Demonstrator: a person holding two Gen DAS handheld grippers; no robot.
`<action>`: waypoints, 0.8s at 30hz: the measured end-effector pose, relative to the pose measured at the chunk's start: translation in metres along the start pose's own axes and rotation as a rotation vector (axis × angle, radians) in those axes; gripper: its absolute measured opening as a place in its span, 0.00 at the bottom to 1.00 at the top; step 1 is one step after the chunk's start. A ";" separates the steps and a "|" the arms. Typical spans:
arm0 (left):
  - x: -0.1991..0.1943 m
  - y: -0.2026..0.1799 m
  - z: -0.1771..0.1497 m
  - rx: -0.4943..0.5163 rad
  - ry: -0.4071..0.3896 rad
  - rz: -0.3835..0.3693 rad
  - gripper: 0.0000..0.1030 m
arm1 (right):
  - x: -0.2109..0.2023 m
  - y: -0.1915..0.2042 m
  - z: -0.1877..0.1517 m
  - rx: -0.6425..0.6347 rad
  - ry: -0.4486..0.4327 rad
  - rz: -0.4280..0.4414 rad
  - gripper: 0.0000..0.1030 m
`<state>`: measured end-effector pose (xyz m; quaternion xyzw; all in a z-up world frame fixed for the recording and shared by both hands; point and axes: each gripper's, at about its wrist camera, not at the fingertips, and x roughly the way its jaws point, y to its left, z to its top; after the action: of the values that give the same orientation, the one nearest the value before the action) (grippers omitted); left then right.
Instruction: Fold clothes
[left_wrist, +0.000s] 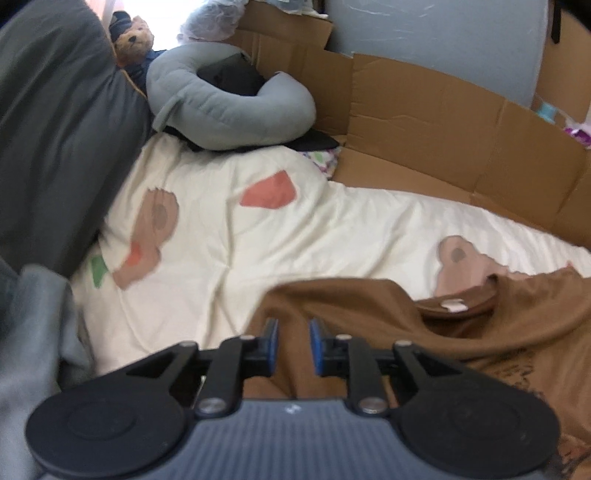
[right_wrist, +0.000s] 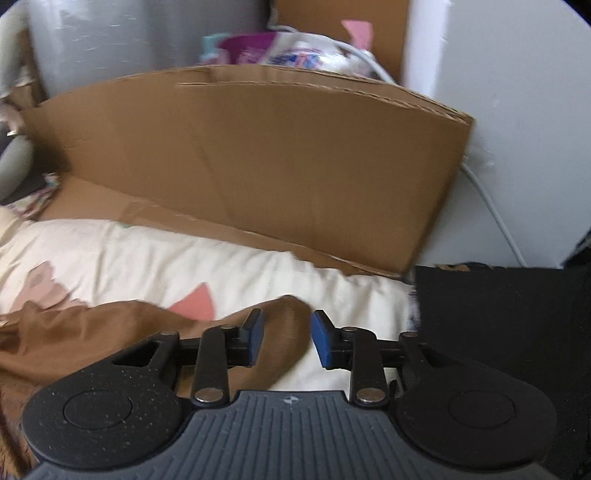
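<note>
A brown T-shirt lies spread on the cream bedspread, its collar and white neck label toward the right. My left gripper hovers over the shirt's left shoulder edge, jaws a little apart, and brown cloth shows in the gap without being pinched. In the right wrist view the shirt runs in from the left. My right gripper stands open over its far right corner; the blue pads sit clear of the cloth.
A dark grey quilt is heaped at the left, with a grey curved pillow and a teddy bear behind it. Flattened cardboard walls the bed's far side. A black surface borders the bed on the right.
</note>
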<state>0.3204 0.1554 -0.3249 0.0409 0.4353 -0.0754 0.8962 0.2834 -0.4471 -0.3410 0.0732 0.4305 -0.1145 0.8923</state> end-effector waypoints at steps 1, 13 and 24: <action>-0.001 -0.003 -0.005 -0.003 0.000 -0.006 0.21 | -0.002 0.005 -0.002 -0.011 0.002 0.023 0.35; 0.007 -0.052 -0.043 0.032 0.015 -0.110 0.38 | 0.001 0.085 -0.035 -0.099 0.061 0.222 0.37; 0.030 -0.078 -0.057 0.065 0.064 -0.185 0.38 | 0.014 0.148 -0.061 -0.225 0.112 0.315 0.56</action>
<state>0.2810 0.0834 -0.3840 0.0318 0.4628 -0.1706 0.8693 0.2860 -0.2932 -0.3850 0.0460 0.4729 0.0796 0.8763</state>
